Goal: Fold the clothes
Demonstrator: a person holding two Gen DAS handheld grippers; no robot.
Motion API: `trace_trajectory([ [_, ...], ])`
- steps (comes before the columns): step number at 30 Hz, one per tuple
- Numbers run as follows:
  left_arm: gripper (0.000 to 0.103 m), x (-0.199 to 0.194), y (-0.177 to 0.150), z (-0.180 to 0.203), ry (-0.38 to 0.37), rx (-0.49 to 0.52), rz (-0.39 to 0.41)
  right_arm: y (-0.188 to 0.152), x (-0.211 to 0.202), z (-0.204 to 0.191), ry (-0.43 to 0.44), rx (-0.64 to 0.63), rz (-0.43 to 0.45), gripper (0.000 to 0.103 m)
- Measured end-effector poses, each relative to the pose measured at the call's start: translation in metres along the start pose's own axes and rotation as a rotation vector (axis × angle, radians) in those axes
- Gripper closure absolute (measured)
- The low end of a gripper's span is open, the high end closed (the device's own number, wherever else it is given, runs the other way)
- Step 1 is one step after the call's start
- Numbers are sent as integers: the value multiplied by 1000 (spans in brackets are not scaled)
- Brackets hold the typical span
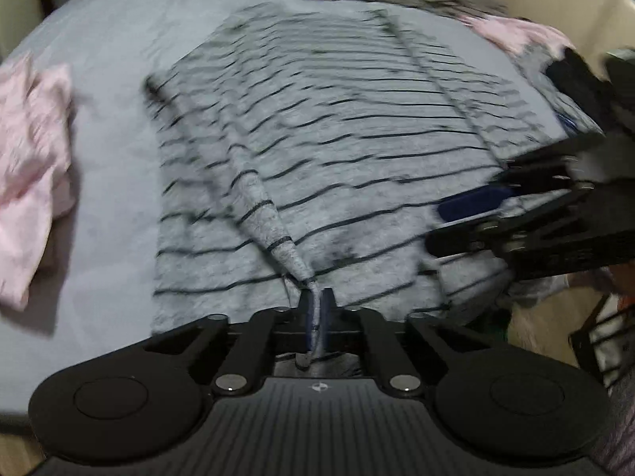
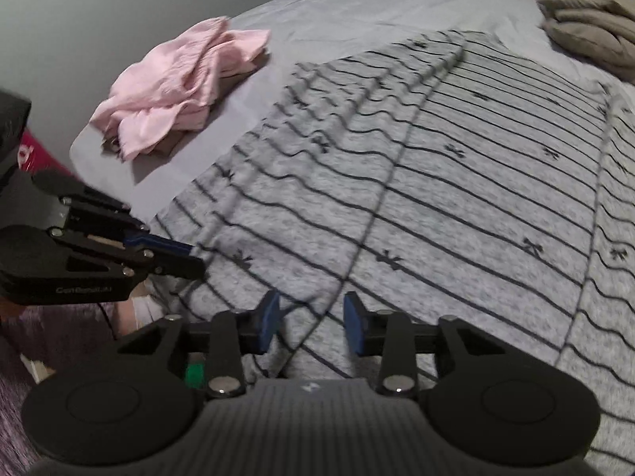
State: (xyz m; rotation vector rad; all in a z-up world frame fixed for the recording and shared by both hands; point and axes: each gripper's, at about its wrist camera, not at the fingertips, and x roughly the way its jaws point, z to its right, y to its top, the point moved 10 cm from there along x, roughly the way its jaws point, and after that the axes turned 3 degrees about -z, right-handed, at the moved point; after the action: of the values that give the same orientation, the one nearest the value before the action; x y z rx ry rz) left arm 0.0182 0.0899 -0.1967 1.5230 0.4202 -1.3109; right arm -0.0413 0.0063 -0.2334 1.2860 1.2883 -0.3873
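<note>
Readable text: almost none

Faint pale lettering on the side of the left gripper (image 2: 186, 256) body is too blurred to read.

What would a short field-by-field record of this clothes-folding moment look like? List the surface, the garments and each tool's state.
surface: bed sheet, light grey
main garment: striped grey garment, spread flat on the sheet
left tool: shut on a pinched-up fold of the striped grey garment
right tool: open, fabric under the gap, pads not pressing
other clothes: pink garment, crumpled beside the striped one; tan pile at the far edge
</note>
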Motion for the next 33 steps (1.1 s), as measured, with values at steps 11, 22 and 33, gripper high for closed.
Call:
trace_trajectory([
  [11, 94, -7, -4, 24, -127, 52, -21, -13, 11, -1, -16, 11, -58, 98],
  [22, 78, -13, 6, -43, -101, -284, 27, -27, -9, 10, 42, 121, -49, 93],
  [33, 74, -10, -8, -31, -62, -185, -9, -31, 11, -28, 4, -95, -45, 75],
])
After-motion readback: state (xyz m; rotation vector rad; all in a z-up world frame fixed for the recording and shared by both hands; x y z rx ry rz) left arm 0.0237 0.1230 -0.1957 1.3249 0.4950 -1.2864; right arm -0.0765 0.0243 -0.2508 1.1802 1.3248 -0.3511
